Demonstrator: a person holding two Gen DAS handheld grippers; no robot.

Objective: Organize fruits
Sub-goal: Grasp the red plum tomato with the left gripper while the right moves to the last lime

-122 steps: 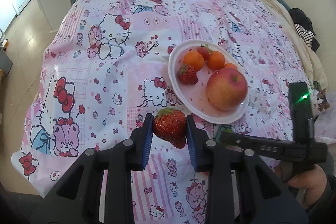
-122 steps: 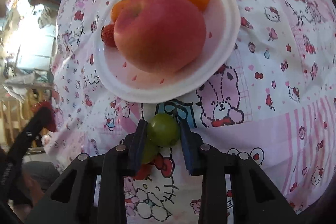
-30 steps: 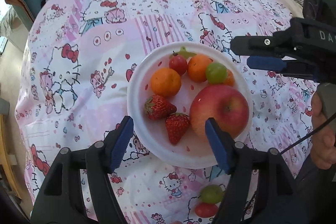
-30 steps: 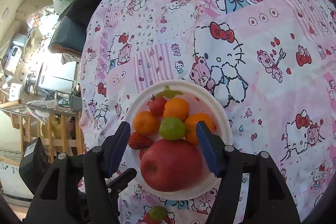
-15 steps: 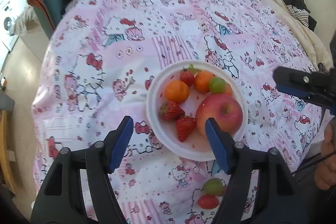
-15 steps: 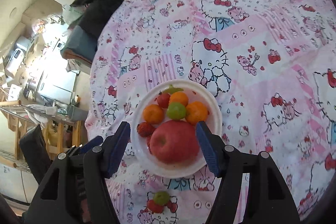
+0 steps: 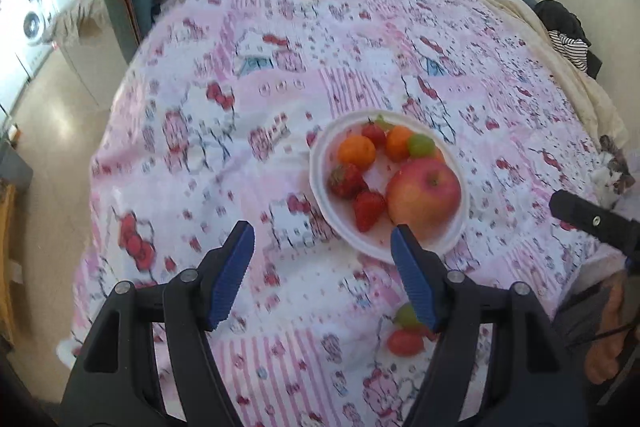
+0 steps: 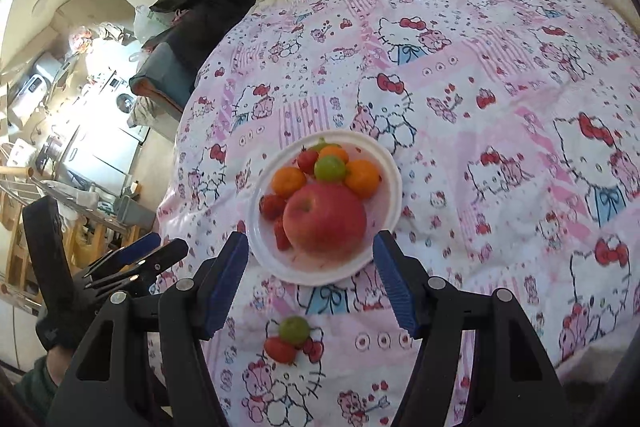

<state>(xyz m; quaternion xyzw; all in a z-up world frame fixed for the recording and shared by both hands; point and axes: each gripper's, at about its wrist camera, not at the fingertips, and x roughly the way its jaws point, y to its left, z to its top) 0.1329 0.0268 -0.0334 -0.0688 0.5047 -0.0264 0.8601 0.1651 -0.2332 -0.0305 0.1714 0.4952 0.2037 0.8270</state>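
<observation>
On the plate (image 8: 396,187): apple (image 8: 325,218), oranges, strawberries, one green fruit — sorted, I judge.
Left out: green fruit (image 8: 294,330) and red fruit (image 8: 281,349), touching, on the bedspread (near edge).
My left gripper (image 7: 322,269): spread wide, empty.
My right gripper (image 8: 310,279): likewise — holding nothing.

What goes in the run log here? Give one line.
left gripper: open | right gripper: open | plate: fruit piled | green fruit, red fruit: on bedspread

- Bedspread (image 8: 500,75): soft printed cloth, matt, lightly wrinkled.
- Plate (image 8: 394,183): smooth white, faintly glossy.
- Apple (image 8: 324,217): smooth, shiny skin.
- Strawberries (image 7: 346,181): dimpled, slightly glossy.
- Left gripper (image 7: 322,259): matt black plastic, ribbed blue pads (image 7: 232,273), metal screws.
</observation>
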